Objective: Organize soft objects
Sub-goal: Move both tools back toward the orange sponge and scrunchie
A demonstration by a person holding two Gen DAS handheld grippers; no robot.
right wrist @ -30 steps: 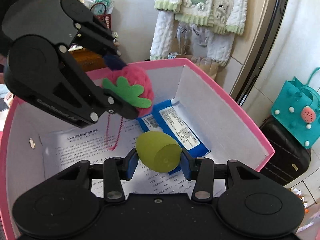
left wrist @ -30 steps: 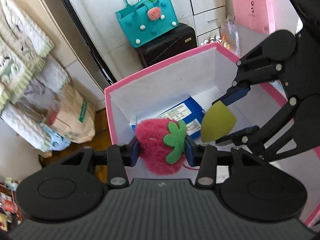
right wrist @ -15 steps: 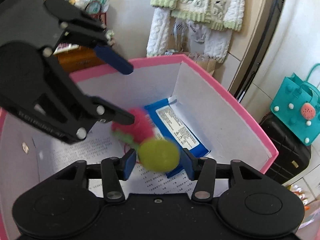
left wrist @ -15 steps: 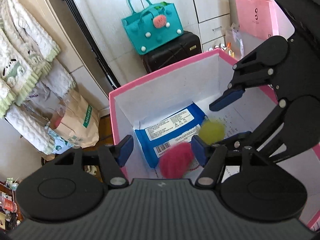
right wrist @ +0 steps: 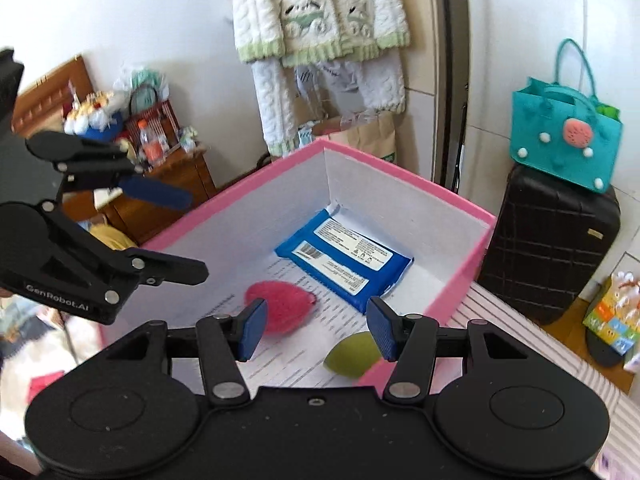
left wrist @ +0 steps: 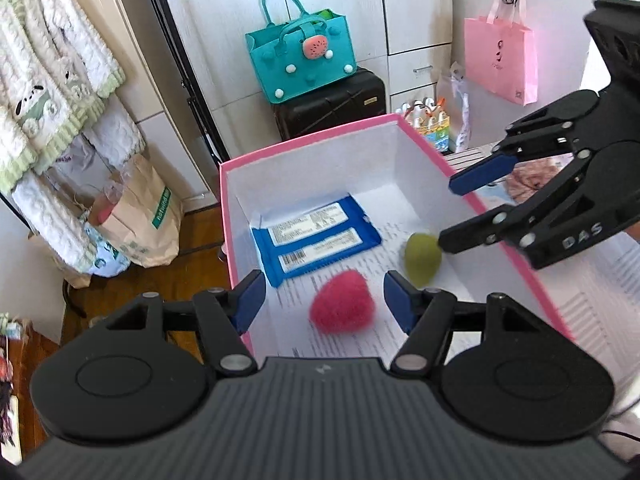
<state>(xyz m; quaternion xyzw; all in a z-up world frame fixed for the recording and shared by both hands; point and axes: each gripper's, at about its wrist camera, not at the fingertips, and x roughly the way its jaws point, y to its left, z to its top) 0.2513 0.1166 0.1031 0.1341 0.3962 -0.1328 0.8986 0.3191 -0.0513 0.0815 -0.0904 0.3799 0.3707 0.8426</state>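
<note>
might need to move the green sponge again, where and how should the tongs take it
Grip the green sponge across its rounded fat end, coming straight down from above. It lies on its side on the paper in the pink box, close to the box wall, so a sideways approach is blocked. The pointed end tapers and would likely slip. The right tongs, open above it, are nearest.

We see bright daylight in both views, strong fisheye bending at the edges, soft blur on the pink plush strawberry (left wrist: 342,306), and faint shadows inside the box (left wrist: 312,148).
</note>
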